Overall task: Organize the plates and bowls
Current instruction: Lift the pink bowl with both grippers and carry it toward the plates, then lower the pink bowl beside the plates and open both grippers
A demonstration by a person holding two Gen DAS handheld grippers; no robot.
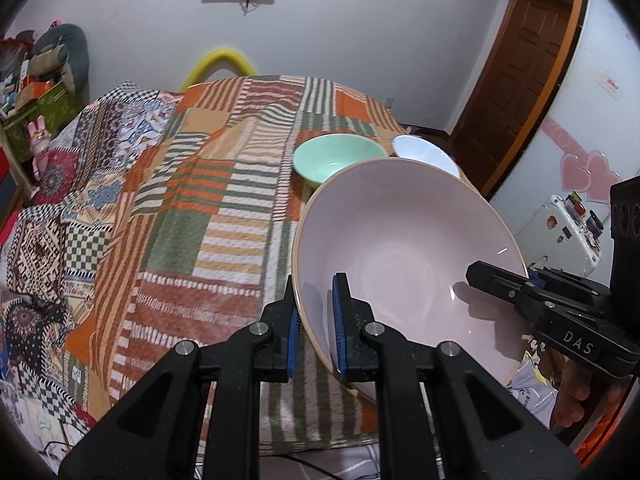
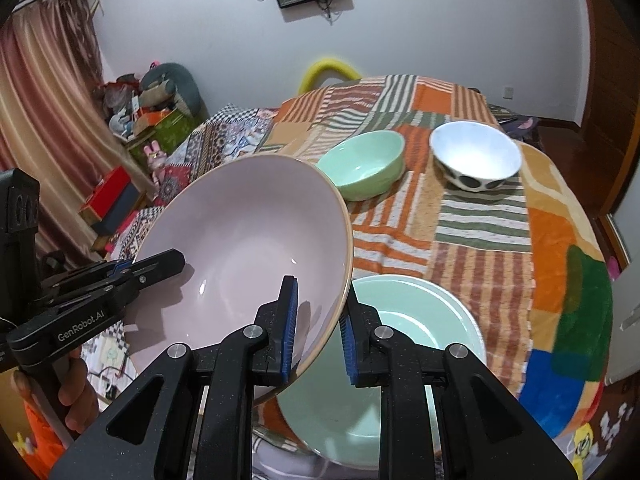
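Observation:
A large pale pink bowl (image 1: 404,248) is held tilted above the table by both grippers. My left gripper (image 1: 314,332) is shut on its left rim, one pad inside and one outside. My right gripper (image 2: 318,332) is shut on its right rim (image 2: 344,280); it also shows in the left wrist view (image 1: 500,280). The left gripper shows in the right wrist view (image 2: 160,266). Below the pink bowl lies a large mint plate (image 2: 420,340). A small mint bowl (image 2: 366,164) and a white bowl with dark spots (image 2: 476,156) stand further back.
The table is covered with a striped patchwork cloth (image 2: 480,240). A bed with a patterned quilt (image 1: 80,200) lies to the left. A yellow chair back (image 1: 220,64) stands behind the table. A brown door (image 1: 520,80) is at the right.

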